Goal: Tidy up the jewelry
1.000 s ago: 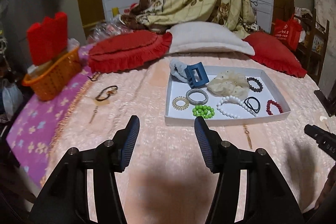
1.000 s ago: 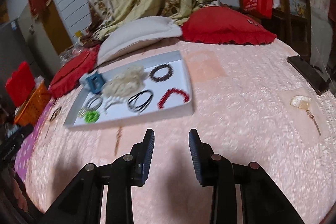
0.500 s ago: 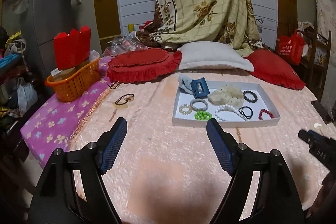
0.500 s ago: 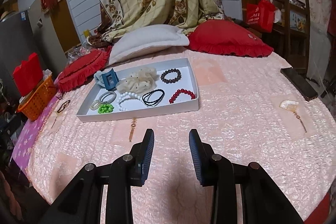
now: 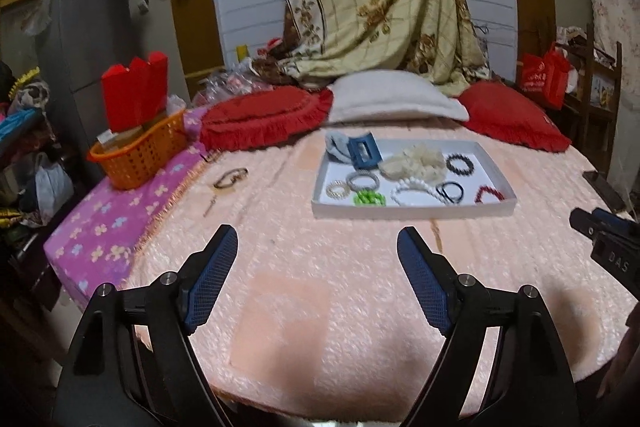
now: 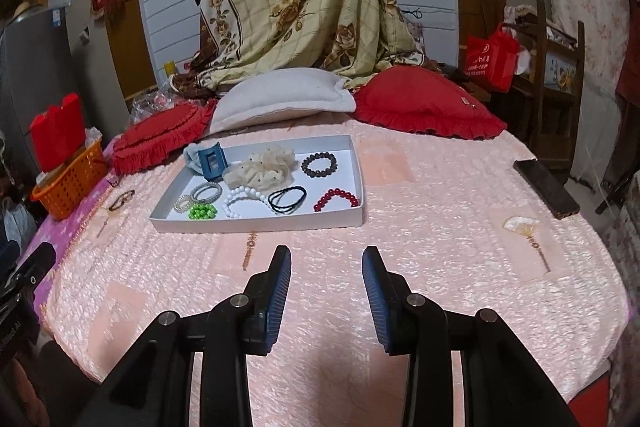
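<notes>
Jaws of left gripper (image 5: 318, 255) opening, now spread wide, much wider than a second ago, nothing between them. Right gripper (image 6: 326, 277) jaws also opening a little, gap moderate, empty too. Both views now take in more of the bed (image 5: 304, 259) than before, with the white tray (image 5: 412, 209) smaller and farther off, so both grippers have pulled back and up from it.

Tray sits mid-bed toward the pillows; holds blue hair claw (image 5: 362, 151), cream scrunchie (image 5: 416, 165), dark bead bracelet (image 5: 460, 163), red bead bracelet (image 5: 489, 193), black hair ties (image 5: 450, 191), white bead bracelet (image 5: 414, 190), green bead bracelet (image 5: 369, 197), two coil bands.

Still loose on the bed: brown bracelet (image 5: 231, 177) near left edge by the purple cloth, thin earring just below it, pale shell pendant (image 6: 520, 225) near right edge, small chain at tray's front wall.

Read: release done, hands free, wide left jaws likely setting up for the brown bracelet next.
</notes>
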